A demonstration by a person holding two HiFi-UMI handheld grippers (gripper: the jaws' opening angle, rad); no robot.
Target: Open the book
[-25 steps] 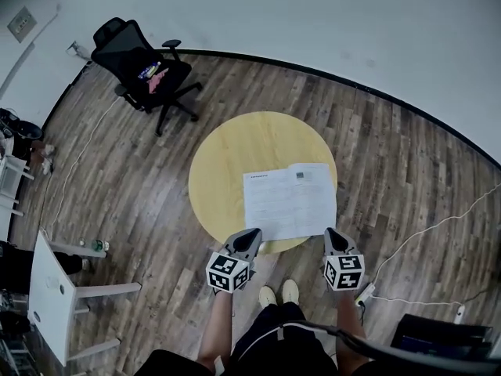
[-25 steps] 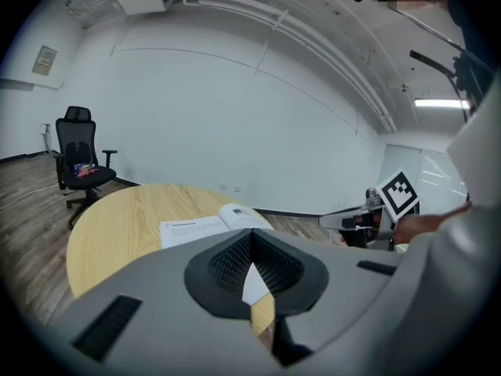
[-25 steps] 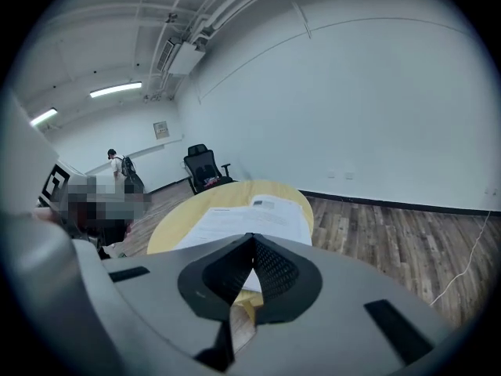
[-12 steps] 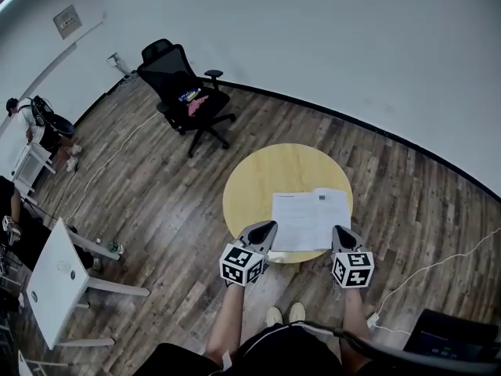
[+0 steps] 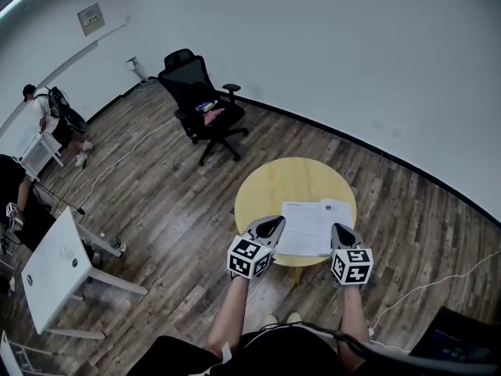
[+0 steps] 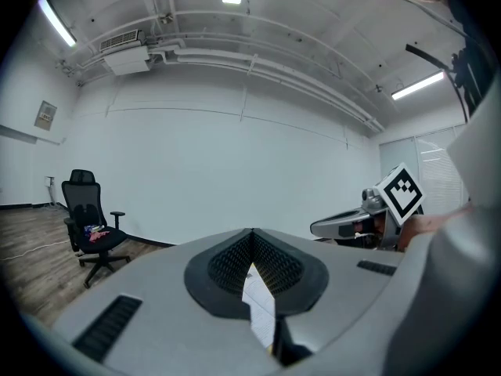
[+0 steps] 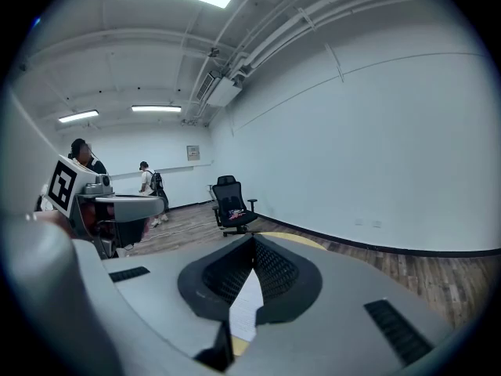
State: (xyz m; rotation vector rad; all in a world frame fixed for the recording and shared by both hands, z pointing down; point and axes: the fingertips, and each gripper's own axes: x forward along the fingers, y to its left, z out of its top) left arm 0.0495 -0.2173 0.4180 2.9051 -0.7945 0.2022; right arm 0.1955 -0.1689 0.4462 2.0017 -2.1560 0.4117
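The book [image 5: 311,227] lies open and flat, white pages up, on the near half of a round yellow table [image 5: 282,182]. My left gripper [image 5: 272,223] hangs in the air over the book's near left corner, well above it, jaws together and empty. Over the near right corner my right gripper [image 5: 338,230] is likewise shut on nothing. In the left gripper view the tips [image 6: 252,232] meet, and a strip of page [image 6: 258,304] shows below them. The right gripper view shows the same: closed tips [image 7: 253,239] with the page [image 7: 246,308] under them.
A black office chair [image 5: 202,112] stands beyond the table near the white wall. At the left are a white table [image 5: 55,269] and a person [image 5: 47,104]. A white cable [image 5: 423,284] runs across the wooden floor at the right, near a dark case [image 5: 462,335].
Both grippers have risen away from the table, still shut. The view has lifted, so table and book look smaller and farther. The book has stayed open.
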